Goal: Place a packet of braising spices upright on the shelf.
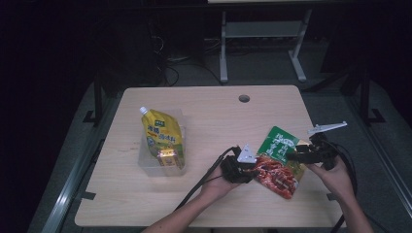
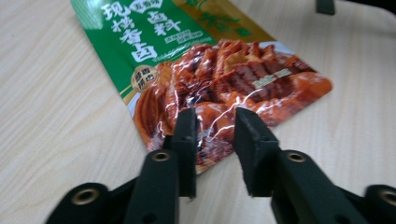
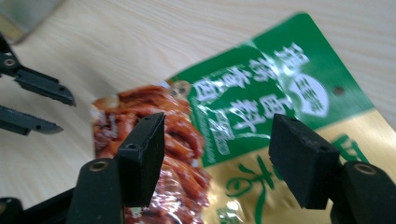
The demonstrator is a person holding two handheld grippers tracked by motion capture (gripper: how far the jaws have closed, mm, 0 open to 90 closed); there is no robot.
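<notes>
**Two claws close in on the sauce packet**

The green and red sauce packet (image 1: 278, 160) lies flat on the counter (image 1: 209, 116), between the two claws. Its long side runs from one claw toward the other. The left claw (image 2: 215, 140) is right at the red end, its jaws a little apart, with the packet's edge just in front of them. The right claw (image 3: 217, 158) hangs over the green end, jaws wide apart, nothing held. Whether either claw touches the packet is hard to tell.
</notes>
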